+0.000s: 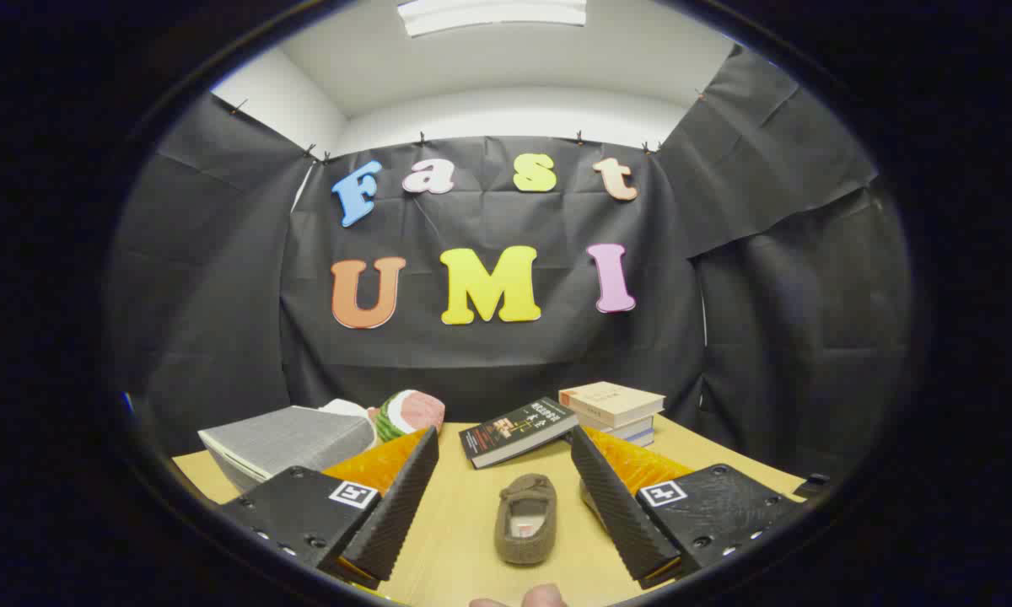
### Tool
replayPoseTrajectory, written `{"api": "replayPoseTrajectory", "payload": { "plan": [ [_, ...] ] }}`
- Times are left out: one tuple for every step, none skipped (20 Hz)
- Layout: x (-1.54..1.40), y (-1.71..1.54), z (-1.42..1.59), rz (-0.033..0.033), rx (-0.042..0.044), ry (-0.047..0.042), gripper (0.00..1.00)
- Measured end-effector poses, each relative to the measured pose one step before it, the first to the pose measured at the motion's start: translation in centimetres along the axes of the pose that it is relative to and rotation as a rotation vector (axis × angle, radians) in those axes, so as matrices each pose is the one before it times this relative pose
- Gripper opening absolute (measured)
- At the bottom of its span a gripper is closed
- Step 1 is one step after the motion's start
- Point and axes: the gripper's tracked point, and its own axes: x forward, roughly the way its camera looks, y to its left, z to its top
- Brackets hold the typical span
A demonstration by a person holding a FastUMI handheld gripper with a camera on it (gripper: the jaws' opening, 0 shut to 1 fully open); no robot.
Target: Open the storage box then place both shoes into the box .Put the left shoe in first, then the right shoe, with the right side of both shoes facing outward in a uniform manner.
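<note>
A brown slipper lies on the wooden table, toe pointing away, its opening facing up. It sits between the two fingers of my gripper, nearer the right finger, and neither finger touches it. The gripper is open wide and holds nothing. The grey fabric storage box stands beyond the left finger, on the table's left side, and its lid looks down. A small brown sliver shows at the right finger's inner edge; I cannot tell what it is.
A black book leans against a stack of books just beyond the fingertips. A pink and green soft thing lies behind the box. Fingertips of a hand show at the near edge.
</note>
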Motion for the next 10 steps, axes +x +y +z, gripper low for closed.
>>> {"api": "replayPoseTrajectory", "payload": {
  "plan": [
    [0.077, -0.032, -0.148, 0.00269, 0.00380, 0.00187, 0.97],
    [0.146, 0.058, -0.255, 0.00435, 0.00571, 0.00404, 0.96],
    [0.140, 0.049, -0.125, 0.00414, 0.00564, 0.00331, 0.97],
    [-0.028, 0.030, -0.264, 0.00342, 0.00399, 0.00553, 0.97],
    [0.156, 0.067, -0.226, 0.00447, 0.00230, 0.00563, 0.97],
    [0.028, 0.077, -0.120, 0.00253, -0.00027, 0.00363, 0.96],
    [0.133, -0.047, -0.016, -0.00242, -0.00654, -0.00235, 0.97],
    [0.088, -0.057, -0.080, -0.00349, -0.01115, -0.00239, 0.96],
    [0.082, 0.006, 0.015, -0.00050, -0.00753, 0.00043, 0.96],
    [0.010, 0.149, -0.091, 0.00123, -0.00089, -0.00003, 0.97]
  ]
}}
